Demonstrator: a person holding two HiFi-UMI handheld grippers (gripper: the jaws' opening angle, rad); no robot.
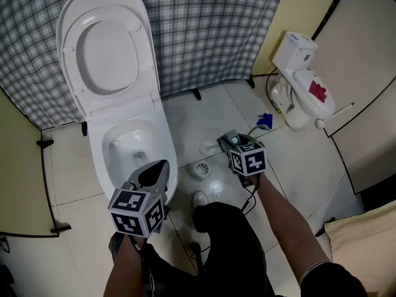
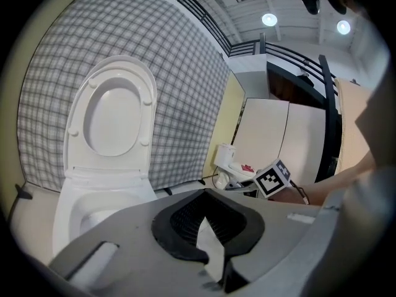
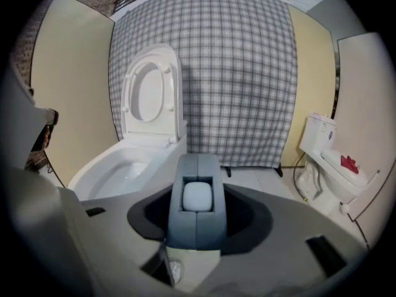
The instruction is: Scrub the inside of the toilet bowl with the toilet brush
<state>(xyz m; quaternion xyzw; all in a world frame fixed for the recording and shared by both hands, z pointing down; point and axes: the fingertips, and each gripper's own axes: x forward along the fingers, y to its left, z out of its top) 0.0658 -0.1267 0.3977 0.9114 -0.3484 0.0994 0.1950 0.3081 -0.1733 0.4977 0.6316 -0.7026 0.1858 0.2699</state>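
Closest in are two grippers. The left gripper (image 1: 162, 166) is closed on nothing, parked just beside the near rim of the bowl (image 1: 166, 138). The right gripper (image 1: 237, 143) is clamped around the grey handle of the brush (image 3: 195, 198), up near its top end. It's out over the floor to the right of the bowl, so the brush isn't in there yet. The bristle end hangs below the jaws and I can barely see it.

My guess on feel: a light, stiff plastic handle and springy bristles, smooth enough to twist in the jaws once it pushes against porcelain. Grabbing high gives reach, lower would give more control.

One brush. On the floor between sits one round white holder (image 1: 201, 169), probably the brush's. Further back there's one raised lid (image 1: 108, 48), one checked curtain (image 1: 210, 30), and a second, small toilet (image 1: 306, 88) off right, so two toilets.
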